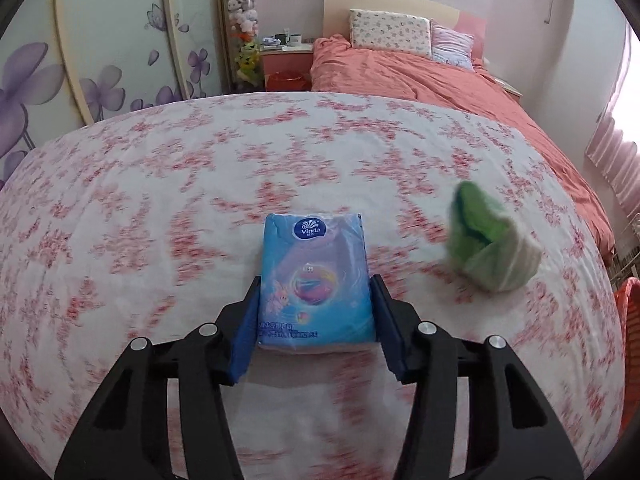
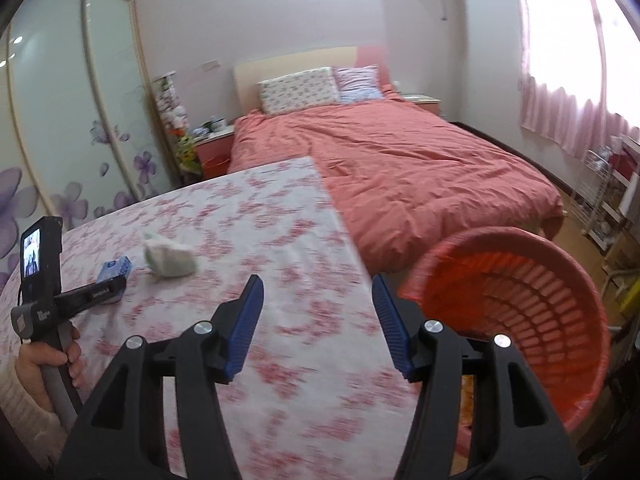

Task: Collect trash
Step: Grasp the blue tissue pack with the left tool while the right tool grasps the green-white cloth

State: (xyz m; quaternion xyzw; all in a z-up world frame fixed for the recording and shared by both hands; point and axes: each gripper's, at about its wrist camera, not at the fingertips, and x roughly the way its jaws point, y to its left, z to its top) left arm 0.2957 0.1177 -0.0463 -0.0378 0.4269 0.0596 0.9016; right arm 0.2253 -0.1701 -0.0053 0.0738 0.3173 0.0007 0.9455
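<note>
Black gripper arms with blue pads are filling the foreground of both views. Beyond them, the table (image 1: 160, 184) in its white cloth with pink flowers is taking up most of the left wrist view, and a bed (image 2: 420, 168) with a salmon cover is lying behind it.

Beside the table's right edge, the red slatted basket (image 2: 532, 300) is tilting its mouth toward the right wrist camera; what shows of its inside is holding nothing.

On the cloth, the green-and-white crumpled wad (image 1: 490, 244) is resting to the right of the tissue pack, apart from it, blurred in both views.

The left gripper (image 1: 316, 292) is clamping the blue tissue pack (image 1: 316, 276) between its pads, one pad pressing each long side; the pack, printed with a white-lettered logo and cartoon figures, is lying flat near the table's near edge.

The right gripper (image 2: 318, 292) is standing with jaws wide apart over the table's right edge, gripping nothing.
</note>
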